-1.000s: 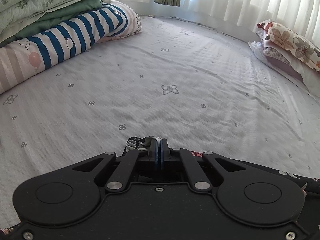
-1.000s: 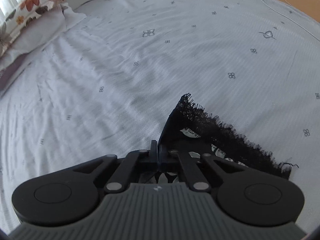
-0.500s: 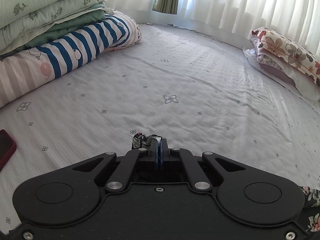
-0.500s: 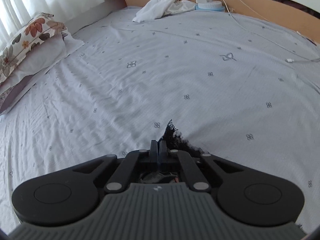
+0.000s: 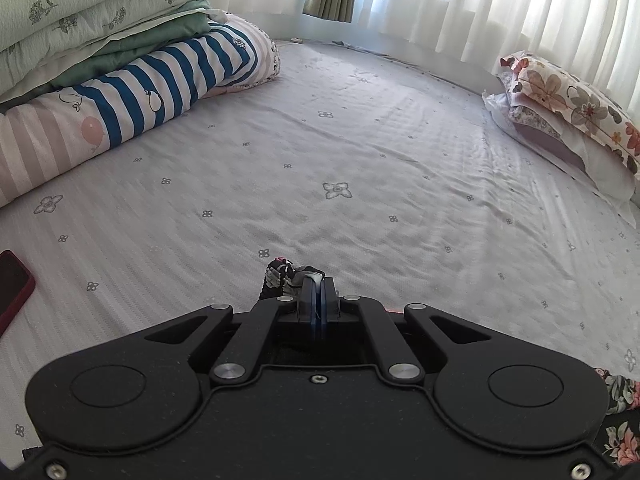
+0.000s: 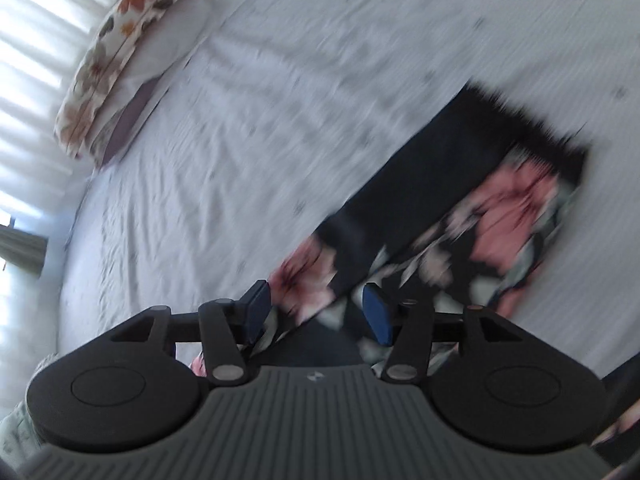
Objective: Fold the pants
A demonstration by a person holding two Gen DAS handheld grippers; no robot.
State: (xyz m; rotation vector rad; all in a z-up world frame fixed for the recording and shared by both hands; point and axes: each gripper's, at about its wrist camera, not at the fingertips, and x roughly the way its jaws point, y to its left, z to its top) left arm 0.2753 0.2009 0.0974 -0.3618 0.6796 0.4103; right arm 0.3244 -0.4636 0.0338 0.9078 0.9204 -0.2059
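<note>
The pants are black with pink and white flowers and a black lace hem. In the left wrist view my left gripper is shut on a bunched corner of the pants, held just above the bed sheet; more floral cloth shows at the lower right. In the blurred right wrist view my right gripper is open, its blue pads apart over the pants, which lie spread on the sheet with the lace hem at the far end.
A stack of folded quilts lies at the left. Floral pillows lie at the right, also in the right wrist view. A red phone lies at the left edge. White curtains hang behind the bed.
My right gripper has opened and let go of the lace hem, and it has swung and tilted over the pants. My left gripper stays shut on the cloth and has moved little.
</note>
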